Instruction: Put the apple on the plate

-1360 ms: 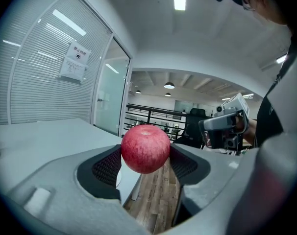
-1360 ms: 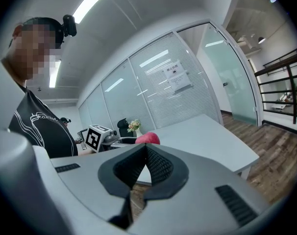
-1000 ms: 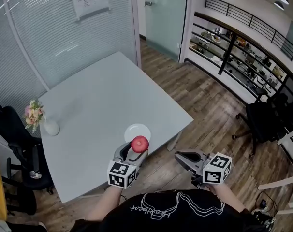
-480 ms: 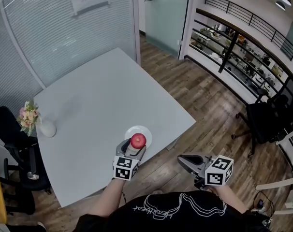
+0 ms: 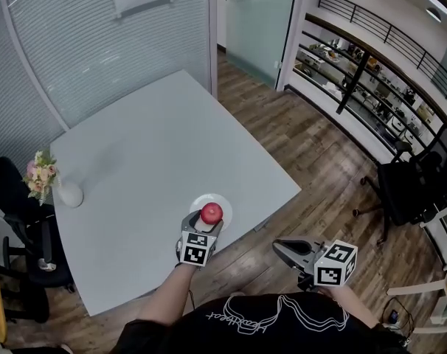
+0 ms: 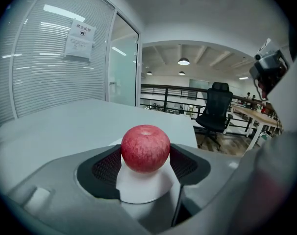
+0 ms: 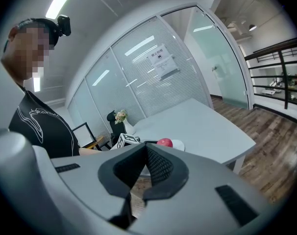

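A red apple (image 5: 211, 213) is gripped between the jaws of my left gripper (image 5: 208, 224), directly over a small white plate (image 5: 222, 200) near the front edge of the grey table (image 5: 150, 161). In the left gripper view the apple (image 6: 145, 148) sits between the black pads (image 6: 105, 168), with the plate (image 6: 141, 190) just under it; I cannot tell whether they touch. My right gripper (image 5: 278, 247) hangs off the table over the wooden floor, with its jaws shut and nothing in them. From the right gripper (image 7: 146, 147) view, the apple (image 7: 164, 142) and plate (image 7: 178, 145) show beyond the jaws.
A white vase with flowers (image 5: 64, 192) stands at the table's left edge. A black chair (image 5: 28, 249) is beside that edge, and an office chair (image 5: 411, 190) stands on the floor at the right. A glass partition (image 5: 98, 43) rises behind the table.
My left gripper has carried the apple forward, from the table's edge to over the plate. The right gripper has stayed roughly in place.
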A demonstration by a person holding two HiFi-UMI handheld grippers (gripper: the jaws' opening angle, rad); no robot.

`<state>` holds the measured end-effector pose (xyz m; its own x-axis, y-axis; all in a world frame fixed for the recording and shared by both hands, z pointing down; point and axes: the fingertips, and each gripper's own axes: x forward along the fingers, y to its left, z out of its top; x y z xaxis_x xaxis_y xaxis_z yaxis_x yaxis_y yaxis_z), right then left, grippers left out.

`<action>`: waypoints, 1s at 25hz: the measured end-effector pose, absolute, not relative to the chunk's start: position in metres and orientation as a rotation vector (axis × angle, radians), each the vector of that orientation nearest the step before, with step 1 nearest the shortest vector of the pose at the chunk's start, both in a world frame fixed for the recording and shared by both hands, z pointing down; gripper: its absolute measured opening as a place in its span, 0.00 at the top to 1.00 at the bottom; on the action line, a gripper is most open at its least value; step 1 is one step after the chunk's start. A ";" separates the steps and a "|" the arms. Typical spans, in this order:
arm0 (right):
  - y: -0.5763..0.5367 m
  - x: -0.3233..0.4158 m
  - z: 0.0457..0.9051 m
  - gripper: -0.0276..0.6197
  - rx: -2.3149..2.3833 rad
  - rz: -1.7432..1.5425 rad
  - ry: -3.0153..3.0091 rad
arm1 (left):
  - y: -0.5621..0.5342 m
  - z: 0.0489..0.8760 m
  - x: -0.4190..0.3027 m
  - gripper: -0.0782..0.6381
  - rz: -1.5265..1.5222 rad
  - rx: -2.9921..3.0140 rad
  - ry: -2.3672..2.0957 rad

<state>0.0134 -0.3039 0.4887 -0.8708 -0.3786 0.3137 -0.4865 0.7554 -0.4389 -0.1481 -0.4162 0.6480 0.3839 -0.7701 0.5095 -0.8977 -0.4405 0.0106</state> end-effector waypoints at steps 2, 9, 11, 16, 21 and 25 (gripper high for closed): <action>-0.307 0.015 0.490 0.94 0.689 0.777 -2.754 | -0.418 0.655 -0.149 0.45 0.658 2.349 -1.464; -0.311 0.018 0.491 0.94 0.692 0.795 -2.770 | -0.422 0.669 -0.152 0.45 0.686 2.317 -1.477; -0.312 0.020 0.493 0.94 0.703 0.799 -2.759 | -0.421 0.670 -0.153 0.45 0.693 2.311 -1.478; -0.314 0.021 0.497 0.94 0.711 0.808 -2.758 | -0.423 0.671 -0.151 0.45 0.726 2.326 -1.478; -0.313 0.019 0.496 0.94 0.715 0.795 -2.772 | -0.424 0.668 -0.151 0.45 0.750 2.356 -1.477; -0.312 0.020 0.492 0.94 0.719 0.777 -2.781 | -0.423 0.656 -0.155 0.43 0.726 2.371 -1.493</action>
<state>0.0200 -0.3123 0.4922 -0.8702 -0.4057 0.2798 -0.4919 0.7484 -0.4448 -0.1549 -0.4234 0.6563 0.3523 -0.7708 0.5307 -0.8935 -0.4458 -0.0543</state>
